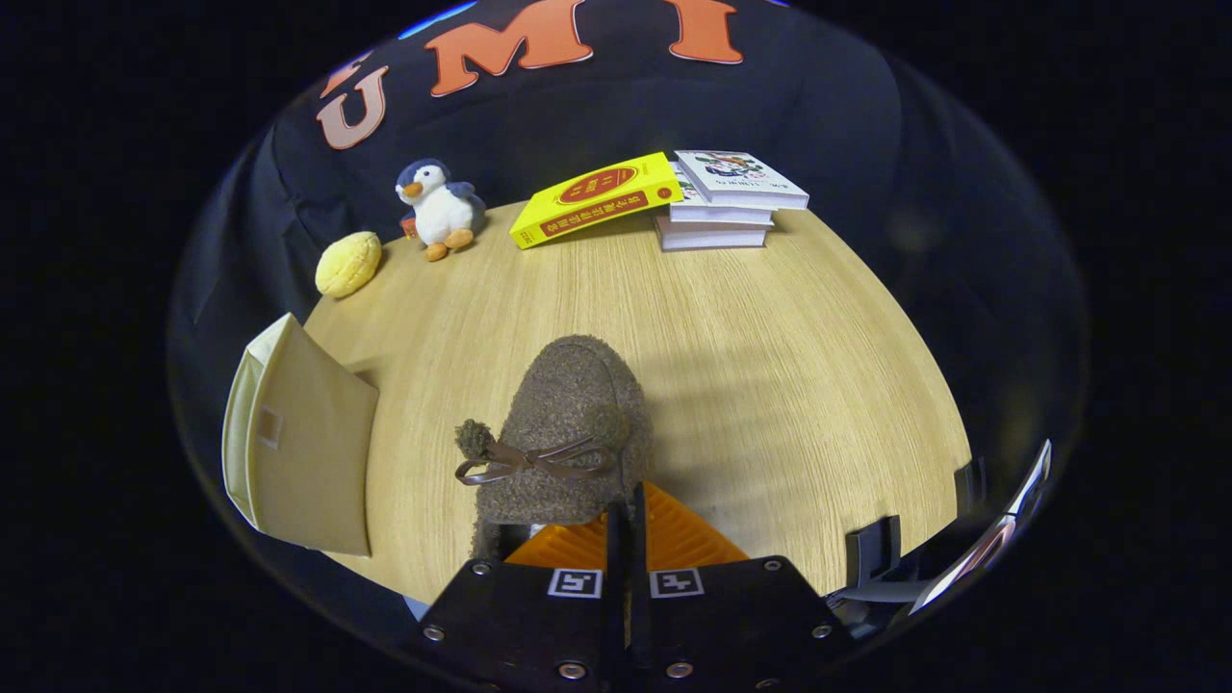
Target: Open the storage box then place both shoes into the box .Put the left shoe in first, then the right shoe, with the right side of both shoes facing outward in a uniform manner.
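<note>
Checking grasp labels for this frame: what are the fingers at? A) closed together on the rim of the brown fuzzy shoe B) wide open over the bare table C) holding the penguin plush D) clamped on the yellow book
A: the fingers stand together with almost no gap, right at the near edge of the brown fuzzy shoe, whose toe points away across the table; the shoe's rim seems pinched between them.

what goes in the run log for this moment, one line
fingers: closed together, pinching rear rim of brown fuzzy shoe | shoe: over wooden table | storage box: beside shoe, no shoe seen in it
</note>
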Motion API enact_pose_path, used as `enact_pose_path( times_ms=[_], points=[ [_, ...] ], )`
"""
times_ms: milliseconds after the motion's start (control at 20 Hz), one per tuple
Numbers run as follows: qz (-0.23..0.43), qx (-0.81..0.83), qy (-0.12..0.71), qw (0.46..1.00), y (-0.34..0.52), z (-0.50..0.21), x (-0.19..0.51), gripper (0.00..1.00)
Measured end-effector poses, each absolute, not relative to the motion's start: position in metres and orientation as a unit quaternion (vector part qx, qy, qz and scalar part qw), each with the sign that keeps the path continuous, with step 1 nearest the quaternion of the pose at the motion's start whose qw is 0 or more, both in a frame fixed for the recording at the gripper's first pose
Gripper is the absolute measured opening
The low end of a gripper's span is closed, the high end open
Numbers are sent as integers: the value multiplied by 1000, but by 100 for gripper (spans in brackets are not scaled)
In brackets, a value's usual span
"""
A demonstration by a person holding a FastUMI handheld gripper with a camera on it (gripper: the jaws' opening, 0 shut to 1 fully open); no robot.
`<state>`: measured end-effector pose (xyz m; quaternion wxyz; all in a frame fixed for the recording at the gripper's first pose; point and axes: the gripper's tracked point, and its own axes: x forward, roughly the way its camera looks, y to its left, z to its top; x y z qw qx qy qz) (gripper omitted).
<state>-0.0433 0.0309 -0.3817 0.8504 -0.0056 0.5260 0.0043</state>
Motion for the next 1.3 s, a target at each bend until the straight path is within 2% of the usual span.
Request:
enact_pose_path(
  times_ms=[400, 850, 1300],
  points=[
    [33, -14, 500, 865, 101, -321, -49, 4],
    [108, -27, 466, 878, 237, -272, -46, 4],
    [176, -50, 460, 869, 367, -277, -47, 4]
  ],
)
